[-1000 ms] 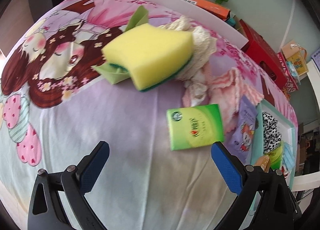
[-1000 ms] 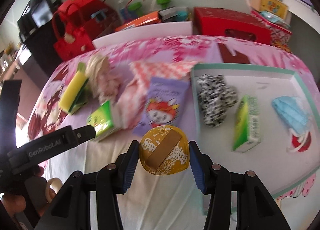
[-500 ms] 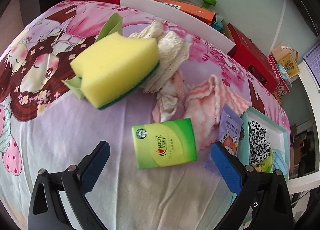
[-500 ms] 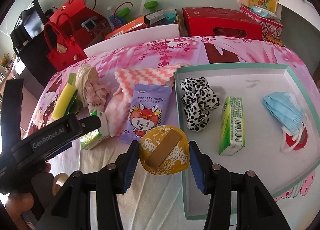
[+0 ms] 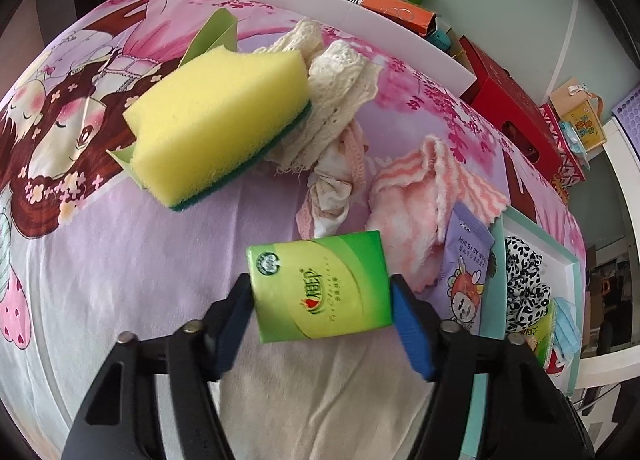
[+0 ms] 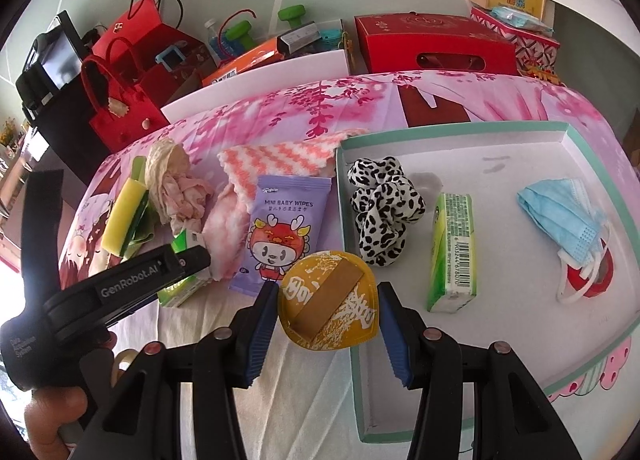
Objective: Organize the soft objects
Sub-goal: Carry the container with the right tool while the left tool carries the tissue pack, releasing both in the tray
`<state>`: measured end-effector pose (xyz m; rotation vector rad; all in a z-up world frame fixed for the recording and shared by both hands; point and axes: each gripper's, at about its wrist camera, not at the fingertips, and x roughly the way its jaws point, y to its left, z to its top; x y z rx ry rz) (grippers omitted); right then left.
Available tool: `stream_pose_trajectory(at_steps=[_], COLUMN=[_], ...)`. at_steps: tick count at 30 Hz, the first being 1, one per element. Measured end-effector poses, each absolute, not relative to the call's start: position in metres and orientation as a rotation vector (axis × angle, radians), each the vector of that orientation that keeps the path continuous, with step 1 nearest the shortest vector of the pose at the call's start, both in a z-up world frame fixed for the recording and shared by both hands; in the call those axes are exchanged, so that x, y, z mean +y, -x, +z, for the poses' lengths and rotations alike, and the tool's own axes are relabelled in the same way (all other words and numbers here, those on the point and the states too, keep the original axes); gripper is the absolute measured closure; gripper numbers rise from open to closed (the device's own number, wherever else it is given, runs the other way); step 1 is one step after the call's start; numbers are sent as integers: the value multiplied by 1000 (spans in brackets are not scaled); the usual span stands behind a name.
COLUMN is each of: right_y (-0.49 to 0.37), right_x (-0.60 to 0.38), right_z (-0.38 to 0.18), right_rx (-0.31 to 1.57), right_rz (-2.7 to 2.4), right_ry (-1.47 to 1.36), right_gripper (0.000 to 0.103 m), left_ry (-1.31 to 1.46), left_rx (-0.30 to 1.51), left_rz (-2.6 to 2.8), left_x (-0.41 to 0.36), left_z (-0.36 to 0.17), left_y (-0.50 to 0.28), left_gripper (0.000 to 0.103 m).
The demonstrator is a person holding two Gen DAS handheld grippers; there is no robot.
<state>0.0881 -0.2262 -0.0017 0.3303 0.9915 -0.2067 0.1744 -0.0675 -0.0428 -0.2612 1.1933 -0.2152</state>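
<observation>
Right then, left gripper [image 5: 320, 285]: was closing its jaws on the flat green tissue packet [image 5: 324, 292], blue pads already touching the packet's two side edges. Kept that packet at the near end of the lilac cartoon-print bed sheet [image 5: 140, 260], white emblem corner turned to the left. Cannot tell whether lifted or still resting on the sheet.

Over on the right gripper [image 6: 328, 290]: pinched a round mustard-yellow padded puff with a tan strap [image 6: 330, 308] squarely between both pads, strap running on a slant. Hung it right over the near-left rim of the shallow white tray with the mint-green edge [image 6: 452, 128], partly above the sheet.

Already in the tray, well apart from one another: a black-and-white spotted fabric scrunchie [image 6: 384, 208], a second green tissue packet lying on its narrow side [image 6: 454, 248], and a crumpled blue face mask [image 6: 560, 216].

Outside the tray, on the sheet: a thick yellow sponge with a dark green scouring base [image 5: 218, 120], propped on a light green folded piece, touching a bunched cream lace cloth [image 5: 340, 96]. Next along, a fluffy pink-and-white striped cloth [image 5: 420, 188], and just beside the tray wall a purple baby-wipes sachet with a cartoon dragon [image 5: 466, 260], overlapping that striped cloth.

Glimpsed low at the left of the right-wrist view: a person's hand [image 6: 52, 416] wrapped around the left gripper's black handle.
</observation>
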Motion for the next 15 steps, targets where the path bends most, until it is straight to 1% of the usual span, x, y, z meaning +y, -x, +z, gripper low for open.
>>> stream_pose_trajectory(at_steps=[10,15], right_y=[-87,-82], right_x=[-228,-230], right_z=[0,10], right_rx=[985,936], right_rz=[-206,-202], right_ry=[-346,-355], right_gripper=[51,51], left_ry=[245,253], left_rx=[1188,1137], left_rz=[-209,-228], left_x=[-60,-56], left_z=[-36,-20], left_y=[-164,-156], left_gripper=[36,37])
